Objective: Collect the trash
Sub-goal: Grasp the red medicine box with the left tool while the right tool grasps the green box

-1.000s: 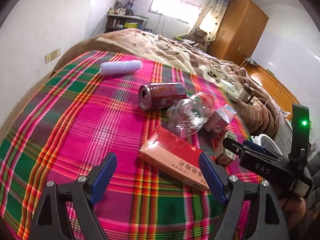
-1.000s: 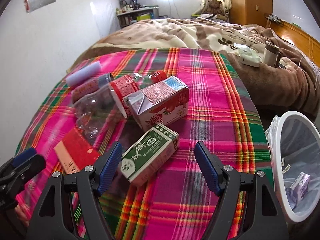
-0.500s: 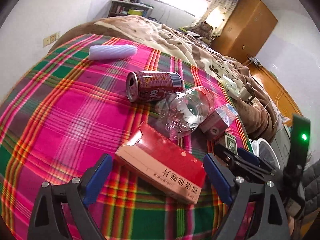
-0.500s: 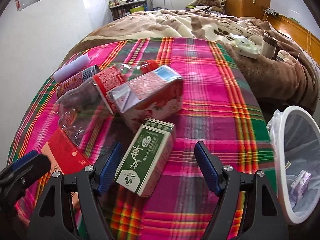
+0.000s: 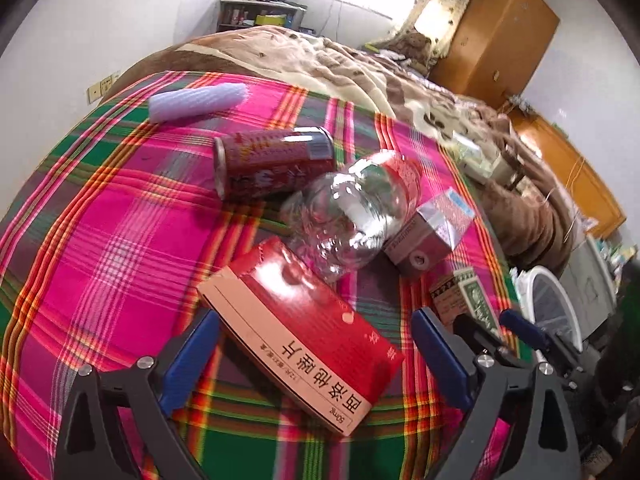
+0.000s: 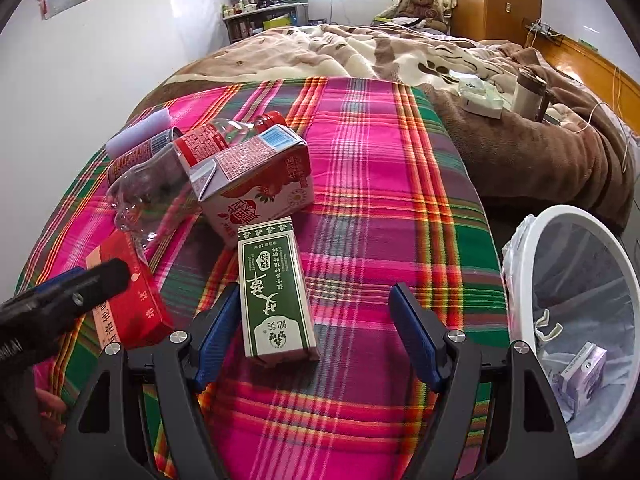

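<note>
A red flat box (image 5: 304, 328) lies on the plaid cloth (image 5: 120, 240). My left gripper (image 5: 316, 318) straddles it, and its jaws are opening, with both pads off the box. A green carton (image 6: 276, 292) lies between the fingers of my right gripper (image 6: 315, 292), close to the left pad; that gripper is open. Behind them lie a red can (image 5: 272, 164), a clear plastic bottle (image 5: 352, 216), a pink milk carton (image 6: 256, 184) and a white foam roll (image 5: 196, 100). A white lined bin (image 6: 576, 320) stands at the right.
The bin holds a small purple box (image 6: 584, 372). A brown blanket (image 6: 520, 148) covers the far bed, with a tissue box (image 6: 480, 100) and a cup (image 6: 528, 92) on it. A wooden wardrobe (image 5: 496, 36) stands behind. The left gripper (image 6: 68, 292) shows at the left edge.
My left gripper has moved forward and its jaws have widened, so the red box now sits between the fingers. My right gripper has edged closer, with the green carton further in between its fingers.
</note>
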`<control>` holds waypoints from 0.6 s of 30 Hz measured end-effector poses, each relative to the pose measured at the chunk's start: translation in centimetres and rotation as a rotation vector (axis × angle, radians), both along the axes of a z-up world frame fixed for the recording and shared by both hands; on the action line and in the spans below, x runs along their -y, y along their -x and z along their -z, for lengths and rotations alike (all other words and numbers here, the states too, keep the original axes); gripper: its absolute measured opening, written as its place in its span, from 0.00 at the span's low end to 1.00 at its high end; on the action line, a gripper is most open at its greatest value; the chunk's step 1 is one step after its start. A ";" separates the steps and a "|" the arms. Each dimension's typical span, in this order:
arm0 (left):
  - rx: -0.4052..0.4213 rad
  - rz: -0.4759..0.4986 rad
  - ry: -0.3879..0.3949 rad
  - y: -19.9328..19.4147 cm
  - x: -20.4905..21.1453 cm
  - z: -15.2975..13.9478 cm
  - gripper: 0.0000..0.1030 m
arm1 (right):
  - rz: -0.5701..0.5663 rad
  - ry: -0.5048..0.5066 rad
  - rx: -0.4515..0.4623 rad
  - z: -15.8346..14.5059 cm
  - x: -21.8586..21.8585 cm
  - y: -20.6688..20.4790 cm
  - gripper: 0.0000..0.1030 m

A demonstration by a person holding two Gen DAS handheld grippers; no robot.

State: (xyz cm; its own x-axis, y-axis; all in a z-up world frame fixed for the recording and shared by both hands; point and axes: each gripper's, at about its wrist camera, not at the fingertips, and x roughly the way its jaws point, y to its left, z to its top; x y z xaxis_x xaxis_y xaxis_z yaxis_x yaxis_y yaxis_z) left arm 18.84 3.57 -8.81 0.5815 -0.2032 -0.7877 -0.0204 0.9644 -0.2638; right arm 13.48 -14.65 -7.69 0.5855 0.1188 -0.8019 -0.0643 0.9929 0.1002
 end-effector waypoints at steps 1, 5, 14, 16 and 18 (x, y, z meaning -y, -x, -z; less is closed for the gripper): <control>-0.005 0.007 -0.021 0.0 0.4 0.2 0.94 | 0.001 -0.002 0.001 0.0 0.1 0.0 0.74; -0.029 0.025 -0.059 0.1 1.0 0.7 0.94 | -0.003 -0.011 0.002 0.2 0.7 -0.1 0.74; -0.027 0.026 -0.152 2.3 -1.8 1.0 0.95 | -0.013 0.000 0.004 0.1 1.5 0.3 0.74; -0.029 -0.002 -0.180 2.9 -3.1 0.8 0.95 | -0.021 -0.008 0.002 0.1 1.4 0.4 0.74; -0.035 -0.028 -0.141 3.1 -4.3 0.7 0.95 | -0.034 -0.006 0.011 0.0 0.9 0.5 0.74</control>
State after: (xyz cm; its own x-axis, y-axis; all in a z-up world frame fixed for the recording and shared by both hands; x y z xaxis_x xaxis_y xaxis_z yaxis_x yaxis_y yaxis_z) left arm 15.74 7.89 -9.50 0.5572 -0.0730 -0.8272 -0.0549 0.9907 -0.1244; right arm 12.96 -15.58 -7.69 0.5900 0.1435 -0.7946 -0.0986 0.9895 0.1055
